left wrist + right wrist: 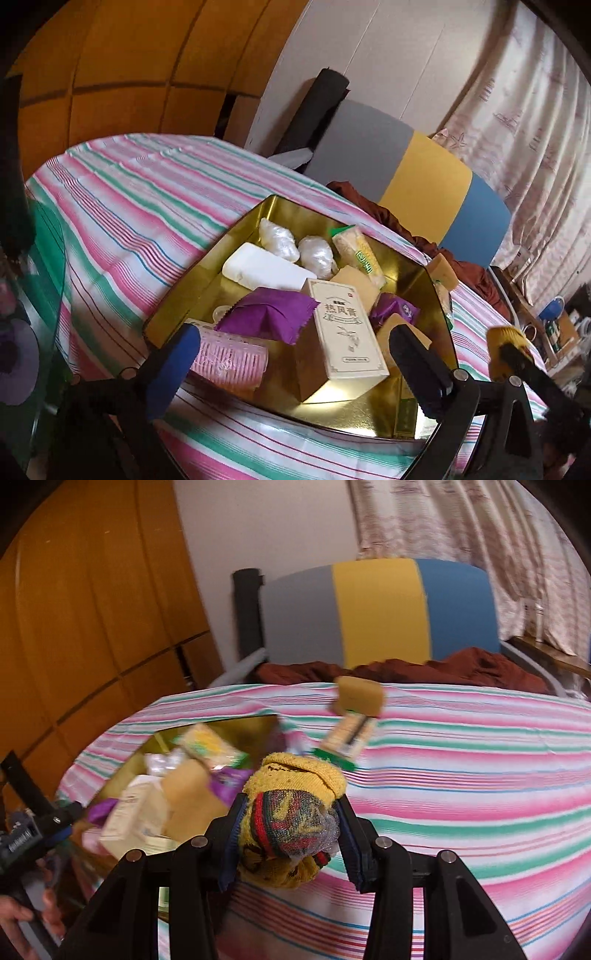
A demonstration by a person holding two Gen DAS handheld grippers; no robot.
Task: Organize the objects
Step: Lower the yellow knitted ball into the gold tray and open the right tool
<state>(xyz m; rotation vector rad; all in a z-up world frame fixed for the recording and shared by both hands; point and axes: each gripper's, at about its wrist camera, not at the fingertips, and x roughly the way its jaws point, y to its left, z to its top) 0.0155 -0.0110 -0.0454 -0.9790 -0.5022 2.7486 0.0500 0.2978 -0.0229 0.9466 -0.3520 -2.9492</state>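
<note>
The right gripper (291,834) is clamped on a rolled yellow sock (291,812), its blue-padded fingers (347,834) pressing both sides of the bundle above the striped tablecloth (461,775). The left gripper (295,365) stands wide apart with nothing between its fingers (177,365), hovering at the near edge of the gold tin (417,269).

Inside the tin, a cream box (347,332) with printed characters lies nearest, with a purple packet (269,317) to its left and a pink hair roller (232,362) at the near left corner. Farther back lie a white block (262,269), two clear plastic bundles (299,247) and a yellow snack pack (358,254).

In the right wrist view, a tan sponge (360,696) and a striped packet (343,746) rest on the cloth to the right of the tin, though both are blurred. A grey, yellow and blue chair (376,609) stands at the far side of the table.
</note>
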